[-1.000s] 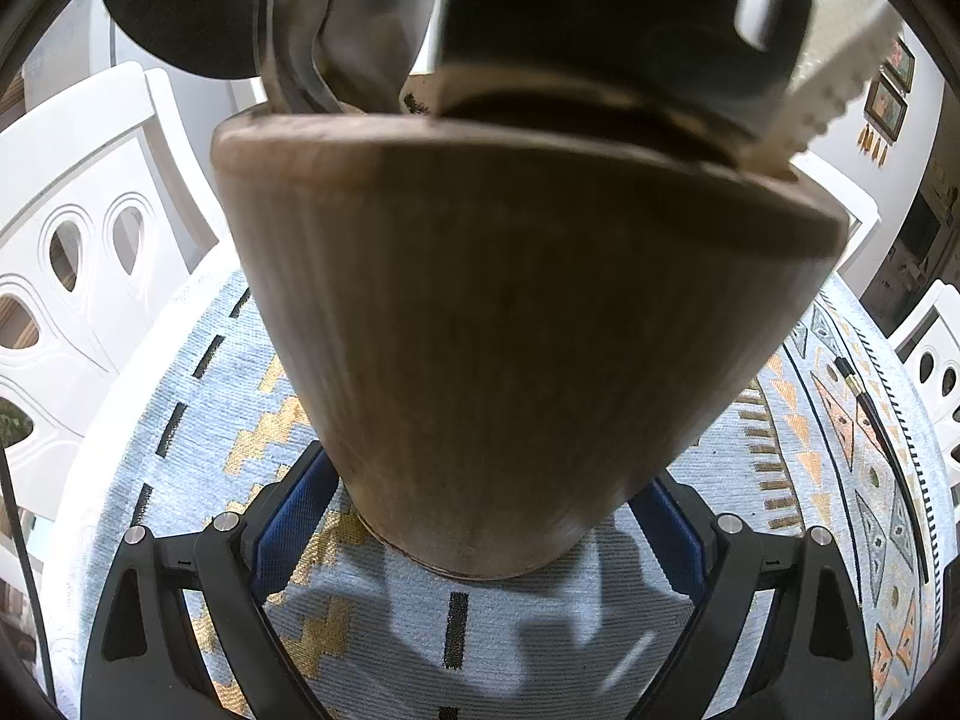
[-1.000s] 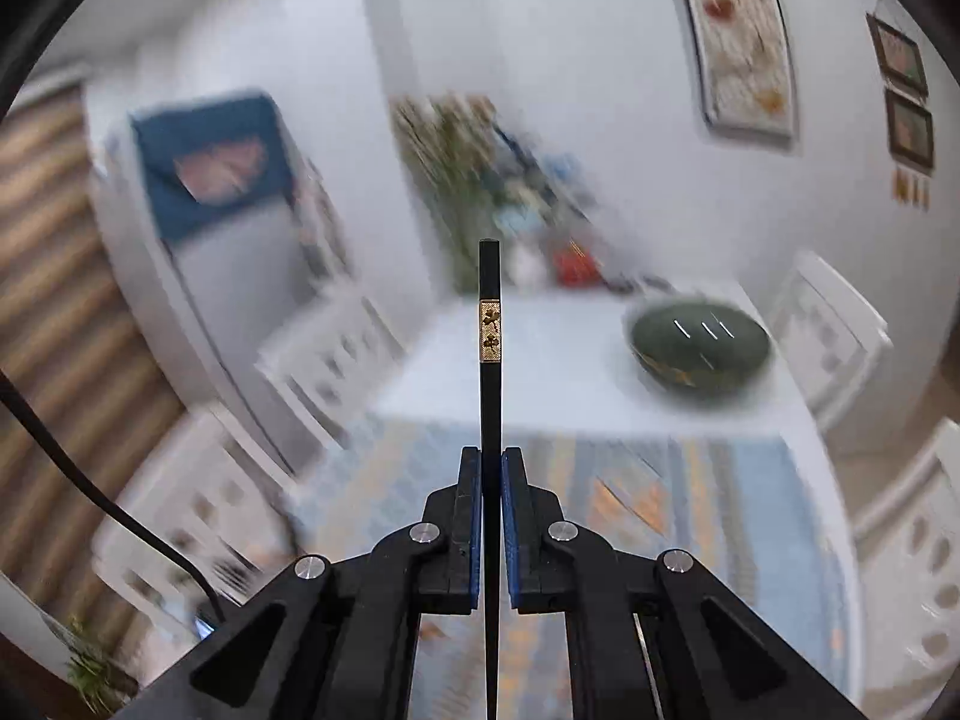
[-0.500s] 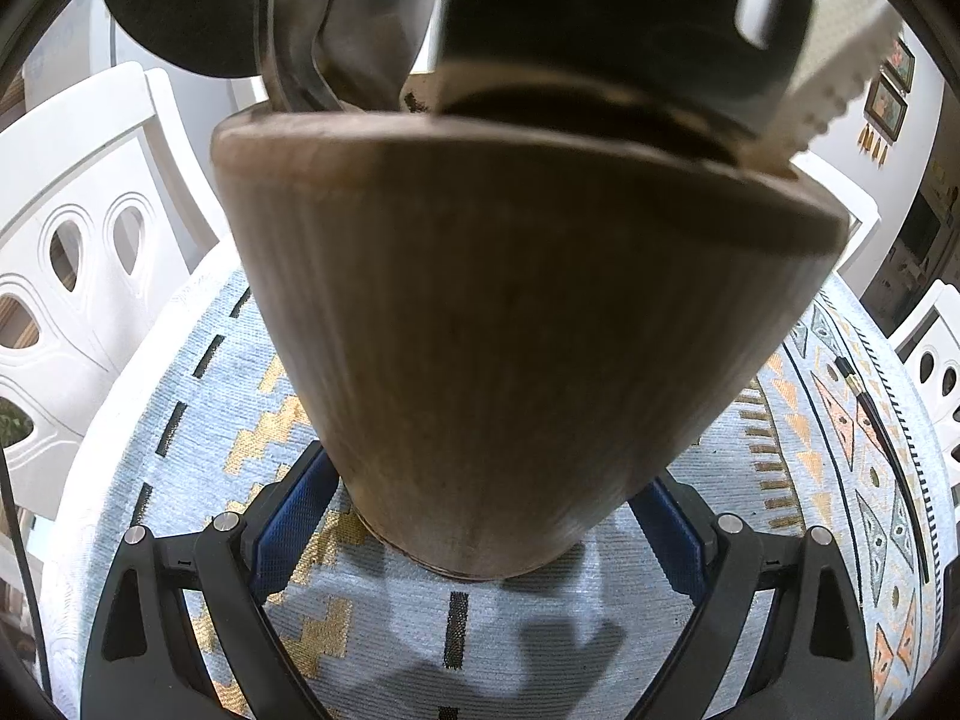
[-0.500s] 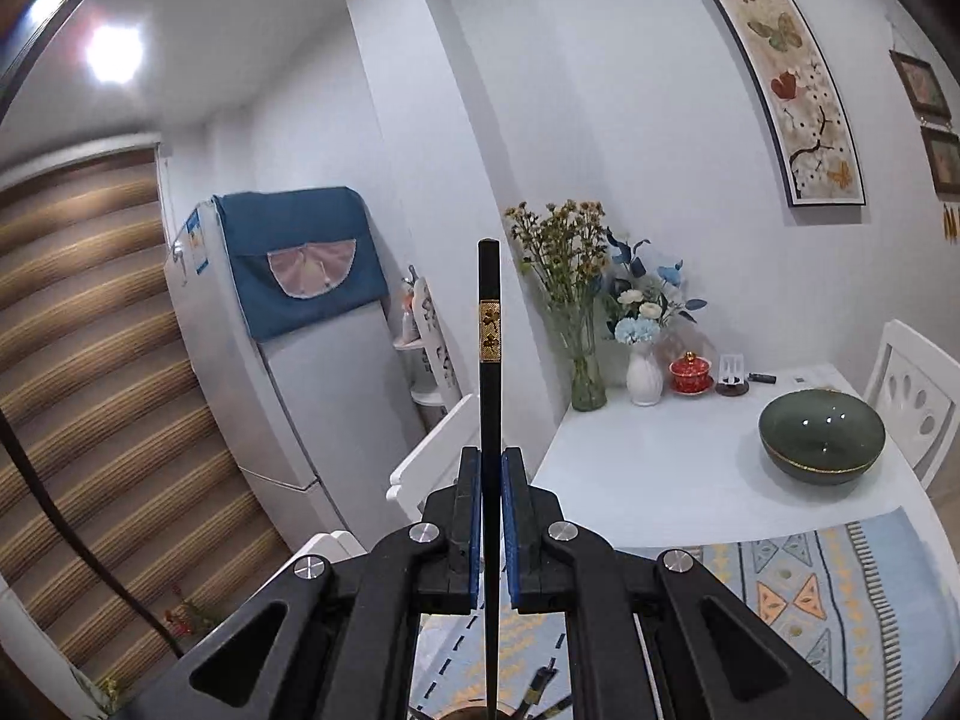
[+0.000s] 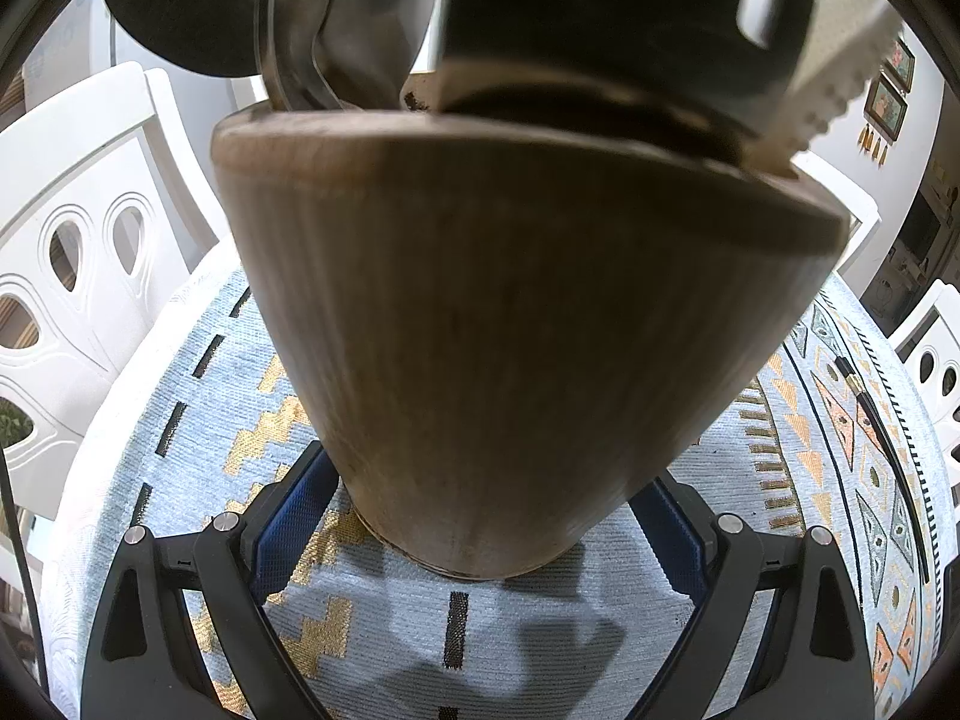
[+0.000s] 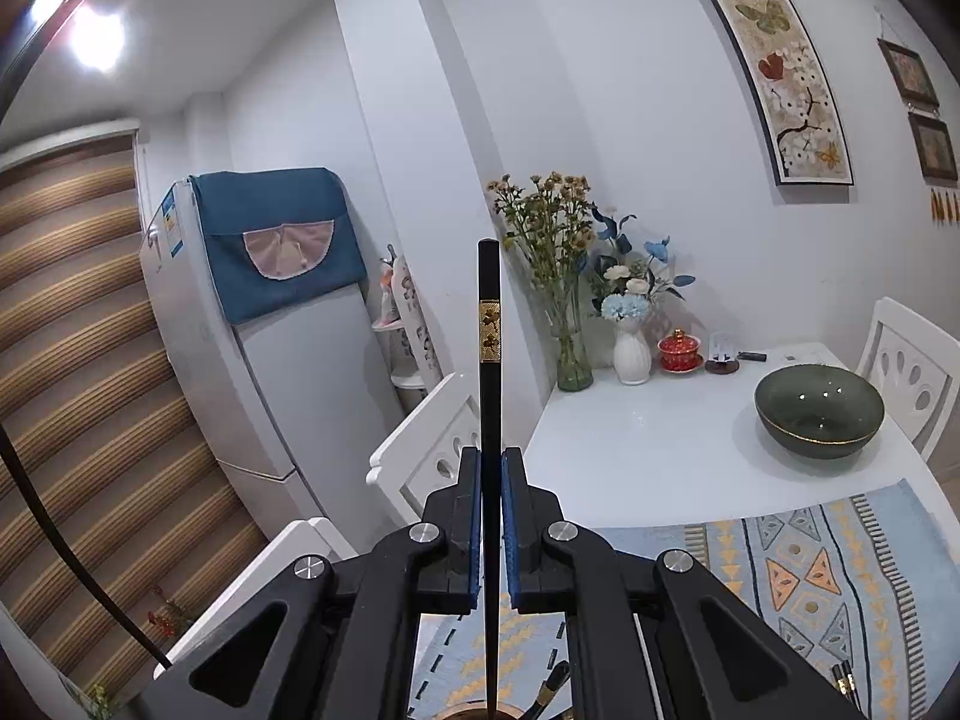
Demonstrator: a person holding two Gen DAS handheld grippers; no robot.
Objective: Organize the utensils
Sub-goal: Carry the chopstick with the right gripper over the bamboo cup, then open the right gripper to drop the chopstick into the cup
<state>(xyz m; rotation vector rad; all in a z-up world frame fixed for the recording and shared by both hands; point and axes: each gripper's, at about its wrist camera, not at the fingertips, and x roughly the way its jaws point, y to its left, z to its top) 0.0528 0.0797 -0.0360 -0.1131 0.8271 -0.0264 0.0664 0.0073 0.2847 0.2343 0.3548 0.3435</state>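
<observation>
A wooden utensil holder (image 5: 510,330) stands on the patterned mat (image 5: 198,414), filling the left wrist view. My left gripper (image 5: 477,516) is shut on its base, one blue pad on each side. A black ladle (image 5: 180,6), a metal spoon (image 5: 336,42) and a black slotted spatula (image 5: 630,18) stick out of it. My right gripper (image 6: 492,474) is shut on a black chopstick (image 6: 489,330) with a gold band, held upright. Its lower tip hangs just above the holder's rim (image 6: 474,711) at the bottom edge. Another black chopstick (image 5: 876,426) lies on the mat to the right.
White chairs (image 5: 78,276) stand round the white table (image 6: 648,450). At its far end are a dark green bowl (image 6: 819,411), a white vase of flowers (image 6: 631,354) and a small red lidded cup (image 6: 680,351). A fridge (image 6: 288,384) stands left of the table.
The right gripper swung with the chopstick from a blurred look along the table to a steady one above the holder, whose rim now shows below. The left gripper and holder have not moved.
</observation>
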